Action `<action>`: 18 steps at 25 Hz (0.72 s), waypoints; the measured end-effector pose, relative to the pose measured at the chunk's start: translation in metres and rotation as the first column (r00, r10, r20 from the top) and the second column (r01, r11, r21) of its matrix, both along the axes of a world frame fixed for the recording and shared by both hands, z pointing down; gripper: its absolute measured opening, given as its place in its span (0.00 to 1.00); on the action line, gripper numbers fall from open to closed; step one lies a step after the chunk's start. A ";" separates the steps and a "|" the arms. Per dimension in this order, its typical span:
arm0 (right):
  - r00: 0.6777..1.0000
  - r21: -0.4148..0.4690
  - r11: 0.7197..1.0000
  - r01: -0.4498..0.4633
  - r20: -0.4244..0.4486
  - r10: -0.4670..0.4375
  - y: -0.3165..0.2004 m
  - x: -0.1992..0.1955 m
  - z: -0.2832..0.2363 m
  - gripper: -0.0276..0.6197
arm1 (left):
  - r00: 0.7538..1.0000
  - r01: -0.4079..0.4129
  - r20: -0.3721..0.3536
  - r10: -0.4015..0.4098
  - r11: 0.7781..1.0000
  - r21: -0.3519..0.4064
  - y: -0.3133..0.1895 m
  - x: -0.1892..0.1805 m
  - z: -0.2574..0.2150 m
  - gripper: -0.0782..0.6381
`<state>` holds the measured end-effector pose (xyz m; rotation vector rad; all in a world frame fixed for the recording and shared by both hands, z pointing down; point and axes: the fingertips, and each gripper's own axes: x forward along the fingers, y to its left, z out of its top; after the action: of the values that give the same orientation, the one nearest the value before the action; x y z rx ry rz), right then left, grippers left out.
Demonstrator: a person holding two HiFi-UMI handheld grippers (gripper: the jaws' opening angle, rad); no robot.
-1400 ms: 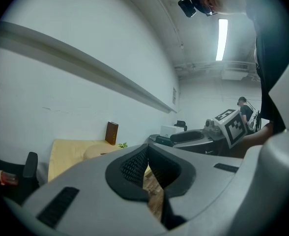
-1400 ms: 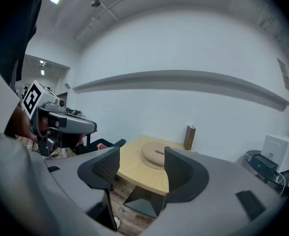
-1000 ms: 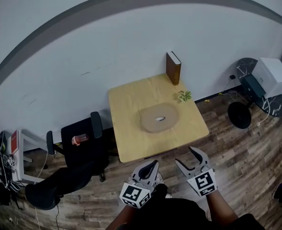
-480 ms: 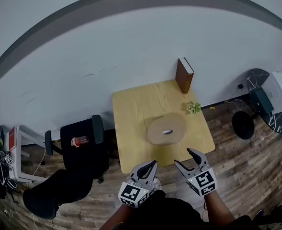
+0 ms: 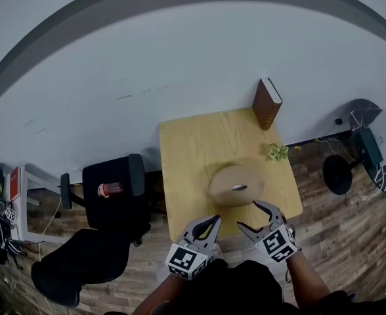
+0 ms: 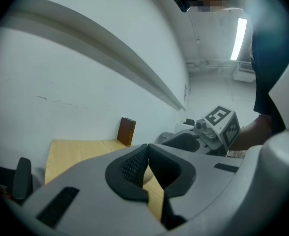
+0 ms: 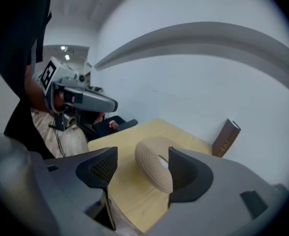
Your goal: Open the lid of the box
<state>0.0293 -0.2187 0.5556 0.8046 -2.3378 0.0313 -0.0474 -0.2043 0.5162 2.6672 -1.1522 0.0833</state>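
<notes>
A round tan box (image 5: 235, 184) with a ribbed lid and a small pale knob rests on the near half of the wooden table (image 5: 186, 156). My right gripper (image 5: 252, 216) hovers over the table's front edge just short of the box. Its jaws are opening and nothing is between the pads. In the right gripper view the box (image 7: 154, 168) lies ahead of the right gripper (image 7: 140, 167), apart from it. My left gripper (image 5: 209, 223) is beside it at the front edge, shut and empty; in its own view the left gripper (image 6: 147, 154) has its pads pressed together.
A brown book (image 5: 267, 104) stands upright at the table's far right corner against the white wall. A small green plant (image 5: 278, 151) sits by the right edge. A black office chair (image 5: 114, 195) holding a bottle (image 5: 109, 189) is left of the table; a black round base (image 5: 337, 174) is on the right.
The table and box have come nearer in the head view. Both grippers now reach the table's front edge, and the right jaws stand a little wider.
</notes>
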 end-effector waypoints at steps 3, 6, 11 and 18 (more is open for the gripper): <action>0.990 0.005 0.996 0.091 -0.109 -0.090 -0.007 -0.003 0.009 0.56 | 1.000 0.004 -0.001 -0.004 1.000 -0.017 -0.008 -0.003 0.005 0.13; 0.983 -0.050 0.990 0.133 -0.121 -0.139 -0.016 -0.007 0.023 0.60 | 1.000 0.017 0.000 -0.017 0.999 -0.044 -0.014 -0.005 0.013 0.13; 0.962 -0.176 0.963 0.206 -0.143 -0.232 -0.033 -0.013 0.066 0.61 | 1.000 0.031 0.005 -0.030 0.996 -0.081 -0.022 0.005 0.025 0.13; 0.836 -0.211 0.900 0.382 -0.336 -0.434 -0.046 -0.014 0.116 0.64 | 0.982 0.188 0.053 -0.183 0.976 -0.107 -0.030 -0.026 0.036 0.13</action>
<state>0.0156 -0.2645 0.6715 0.2006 -2.0623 -0.1372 -0.0738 -0.2342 0.5520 2.4599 -1.3621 0.1687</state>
